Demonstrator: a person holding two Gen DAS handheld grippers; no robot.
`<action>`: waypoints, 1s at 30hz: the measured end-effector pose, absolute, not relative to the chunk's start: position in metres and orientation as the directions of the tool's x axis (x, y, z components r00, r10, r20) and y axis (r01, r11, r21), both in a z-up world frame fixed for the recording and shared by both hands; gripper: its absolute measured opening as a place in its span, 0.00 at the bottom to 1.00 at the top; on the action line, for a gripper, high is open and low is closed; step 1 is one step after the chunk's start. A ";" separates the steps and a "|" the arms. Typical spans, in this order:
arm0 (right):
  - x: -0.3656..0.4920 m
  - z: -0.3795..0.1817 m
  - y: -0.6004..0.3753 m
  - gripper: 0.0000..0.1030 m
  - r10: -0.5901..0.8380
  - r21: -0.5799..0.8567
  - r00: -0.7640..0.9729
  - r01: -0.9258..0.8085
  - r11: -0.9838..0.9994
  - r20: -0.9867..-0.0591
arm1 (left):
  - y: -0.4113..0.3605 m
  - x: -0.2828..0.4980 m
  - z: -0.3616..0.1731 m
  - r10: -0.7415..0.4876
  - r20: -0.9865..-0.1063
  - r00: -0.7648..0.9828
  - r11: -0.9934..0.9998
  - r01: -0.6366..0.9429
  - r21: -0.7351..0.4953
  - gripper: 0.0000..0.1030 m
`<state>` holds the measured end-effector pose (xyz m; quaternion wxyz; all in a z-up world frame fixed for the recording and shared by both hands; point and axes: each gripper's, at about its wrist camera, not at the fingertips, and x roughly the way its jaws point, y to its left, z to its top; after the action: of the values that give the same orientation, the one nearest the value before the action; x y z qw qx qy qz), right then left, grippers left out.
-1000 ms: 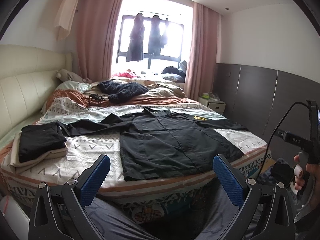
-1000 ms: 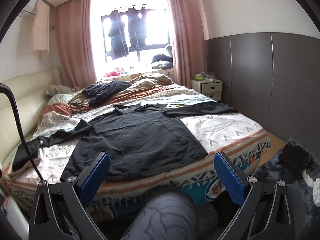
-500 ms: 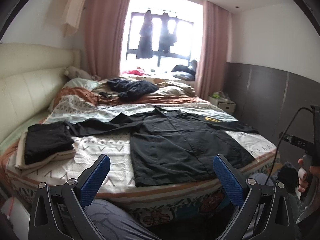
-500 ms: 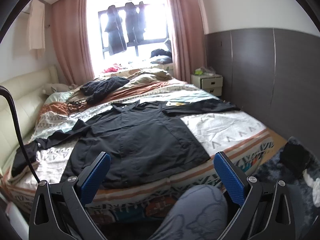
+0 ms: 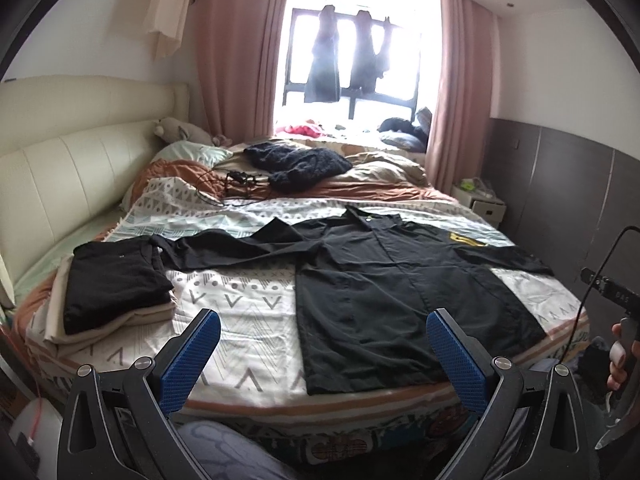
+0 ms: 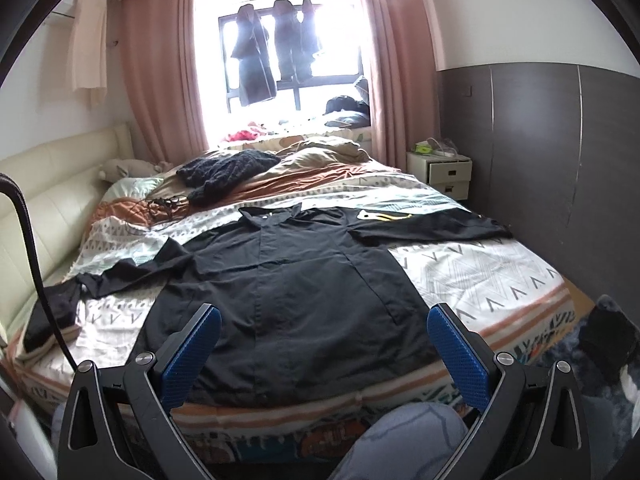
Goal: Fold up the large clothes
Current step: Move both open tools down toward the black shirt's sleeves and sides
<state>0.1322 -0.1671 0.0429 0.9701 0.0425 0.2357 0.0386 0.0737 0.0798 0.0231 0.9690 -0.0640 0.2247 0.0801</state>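
A large black long-sleeved shirt (image 5: pixel 400 292) lies spread flat, front up, on the bed (image 5: pixel 240 312), sleeves stretched left and right. It also shows in the right wrist view (image 6: pixel 296 292). My left gripper (image 5: pixel 320 340) is open and empty, above the bed's near edge just left of the shirt's hem. My right gripper (image 6: pixel 324 340) is open and empty, above the near hem of the shirt. Neither touches the cloth.
A stack of folded clothes, black on beige (image 5: pixel 116 284), sits at the bed's left. A dark knit garment (image 5: pixel 296 164) and cables (image 5: pixel 236 184) lie farther back. A white nightstand (image 6: pixel 440 172) stands right of the bed. My knee (image 6: pixel 400 440) is below.
Both grippers have moved closer to the bed and a little higher; the shirt now looks larger. Both stay open. The shirt has not moved.
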 end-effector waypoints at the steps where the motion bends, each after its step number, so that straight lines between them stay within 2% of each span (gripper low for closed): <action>1: 0.139 0.043 -0.167 1.00 0.097 0.105 0.884 -0.055 0.993 -0.458 | 0.082 0.080 0.023 0.134 -0.453 0.881 0.978 -0.191 -0.081 1.00; 6: 0.184 0.036 -0.159 1.00 0.111 0.111 0.863 -0.064 0.992 -0.493 | 0.098 0.122 0.024 0.152 -0.471 0.869 0.980 -0.193 -0.040 1.00; 16: 0.266 0.027 -0.127 1.00 0.177 0.099 0.853 -0.147 0.984 -0.490 | 0.135 0.197 0.010 0.193 -0.542 0.818 0.967 -0.252 -0.036 1.00; 27: 0.338 0.006 -0.080 1.00 0.282 0.105 0.786 -0.270 0.957 -0.550 | 0.172 0.252 -0.004 0.211 -0.610 0.764 0.941 -0.327 -0.084 0.99; 30: 0.354 0.000 -0.071 1.00 0.308 0.124 0.764 -0.290 0.949 -0.567 | 0.188 0.264 -0.008 0.230 -0.623 0.747 0.929 -0.359 -0.087 0.96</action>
<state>0.3544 -0.0705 0.0004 0.9389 0.0145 0.3046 0.1593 0.2640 0.1880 -0.0077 0.9292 -0.1013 0.3182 0.1586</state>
